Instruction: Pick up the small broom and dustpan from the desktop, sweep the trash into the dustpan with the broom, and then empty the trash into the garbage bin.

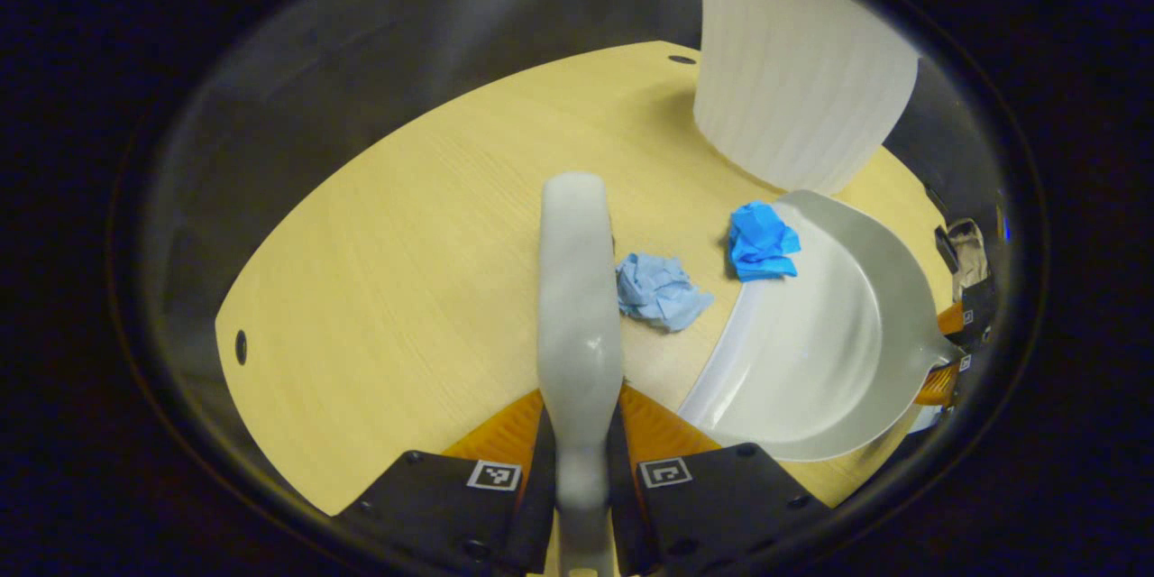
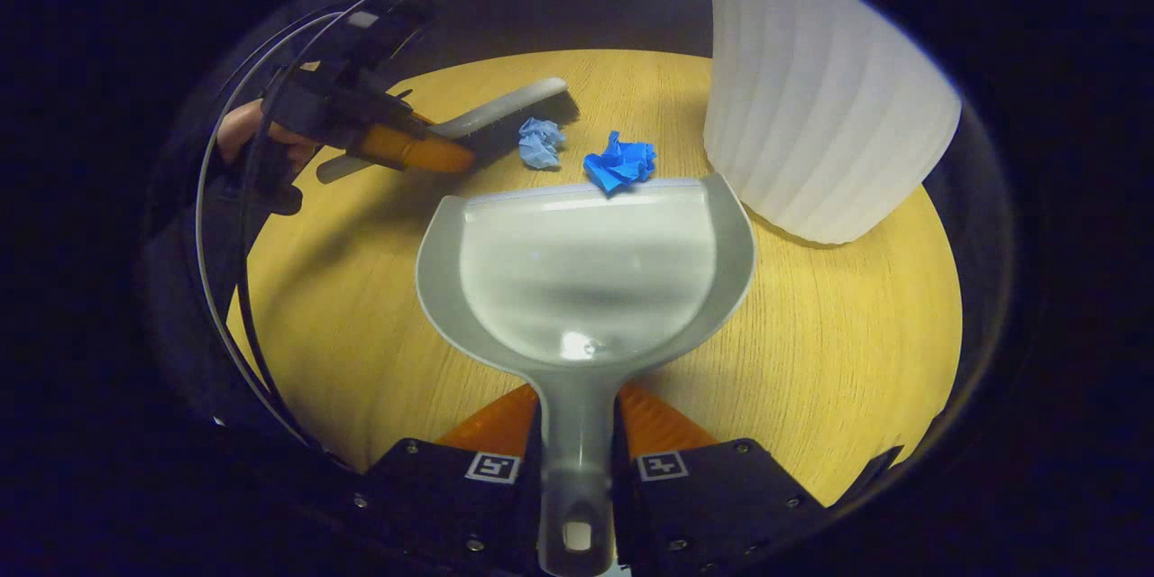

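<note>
Sweeping too briskly, the left gripper (image 1: 580,460) clamped on the broom (image 1: 577,288) could flick the pale paper wad (image 1: 660,290) past the dustpan (image 2: 586,275), held by the right gripper (image 2: 578,460), toward the desktop (image 2: 829,361) edge.

Smooth glossy grey plastic on dustpan (image 2: 586,261) and broom (image 1: 577,288) back, pale matt wood grain on table (image 1: 406,270), crumpled soft paper in light blue wad (image 1: 660,290) and bright blue wad (image 1: 762,241), ribbed matt white plastic on bin (image 2: 811,108).

Open desktop (image 1: 379,288) left of broom (image 1: 577,288); bin (image 1: 793,90) blocking far right.
</note>
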